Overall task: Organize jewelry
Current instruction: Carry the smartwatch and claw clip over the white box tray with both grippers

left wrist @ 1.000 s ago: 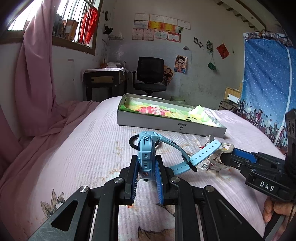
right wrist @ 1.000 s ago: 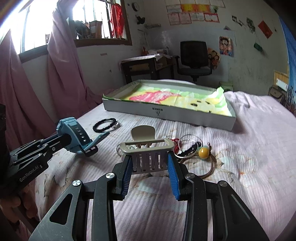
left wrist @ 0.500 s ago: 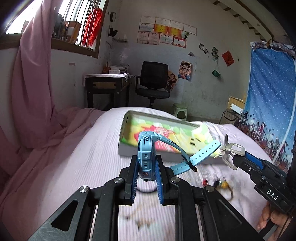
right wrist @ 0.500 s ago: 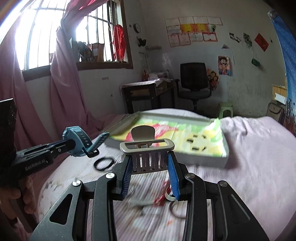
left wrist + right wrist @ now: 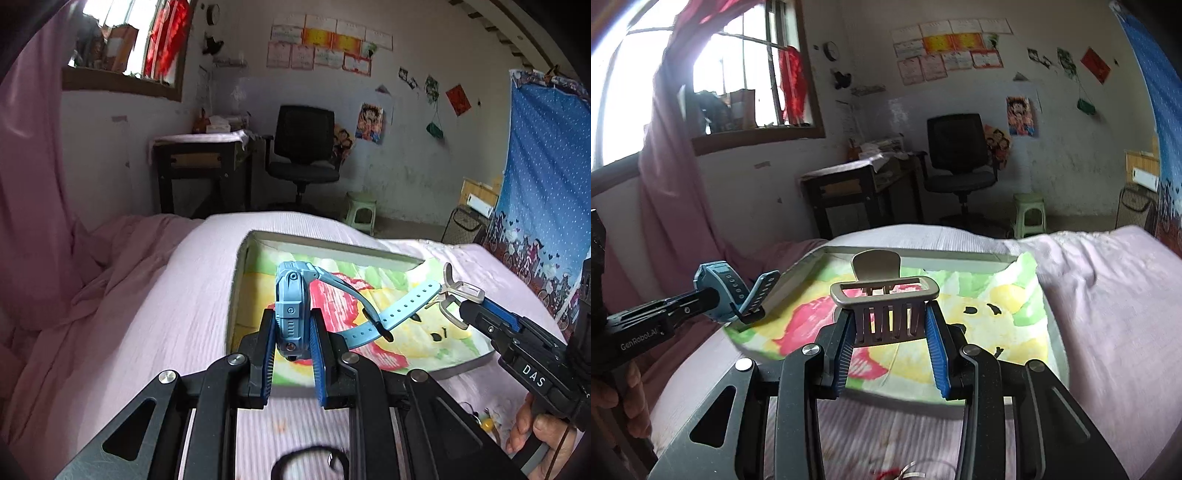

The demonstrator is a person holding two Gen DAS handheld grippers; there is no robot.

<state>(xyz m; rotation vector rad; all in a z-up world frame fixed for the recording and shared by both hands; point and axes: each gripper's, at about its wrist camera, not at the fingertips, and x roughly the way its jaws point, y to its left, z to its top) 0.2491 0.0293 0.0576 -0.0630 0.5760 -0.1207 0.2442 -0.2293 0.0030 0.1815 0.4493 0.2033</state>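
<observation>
Left gripper [image 5: 292,334] pinches a blue watch [image 5: 291,310], right gripper [image 5: 891,332] pinches a grey hair claw [image 5: 884,306], both above the tray [image 5: 1058,354].

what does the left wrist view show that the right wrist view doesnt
Only the left wrist view shows a black ring on the bedspread, a yellow bead by the right hand, and the blue curtain.

Only the right wrist view shows a silver bangle with something red at the bottom edge, and the bright barred window.

Both show the left tool shut on the blue watch, the right tool shut on the hair claw, and the shallow box.
</observation>
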